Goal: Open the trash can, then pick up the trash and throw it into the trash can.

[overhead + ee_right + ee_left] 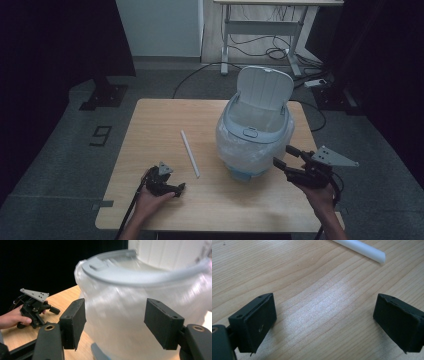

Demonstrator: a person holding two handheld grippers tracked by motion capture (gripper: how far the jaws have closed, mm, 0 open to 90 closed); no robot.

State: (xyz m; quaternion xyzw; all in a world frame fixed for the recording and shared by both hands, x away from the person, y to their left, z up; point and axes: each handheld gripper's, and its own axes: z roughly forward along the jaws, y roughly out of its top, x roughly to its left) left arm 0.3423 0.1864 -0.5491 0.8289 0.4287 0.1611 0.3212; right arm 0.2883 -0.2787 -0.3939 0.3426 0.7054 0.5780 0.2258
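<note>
Left hand-held gripper (172,187) rests low on the light wooden counter (150,125), jaws wide apart w/ nothing between. Thin white plastic tube (190,153) lies just ahead, near the bag-lined white lidded bin (255,135). Right hand-held gripper (285,156) sits agape beside the bin. Probably tube pickup: straddle it crosswise, then close.

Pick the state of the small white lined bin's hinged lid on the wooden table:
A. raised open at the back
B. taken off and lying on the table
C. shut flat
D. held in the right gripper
A: the small white lined bin has its hinged lid standing upright behind the open mouth, while the right gripper sits open beside it, holding nothing.
</note>
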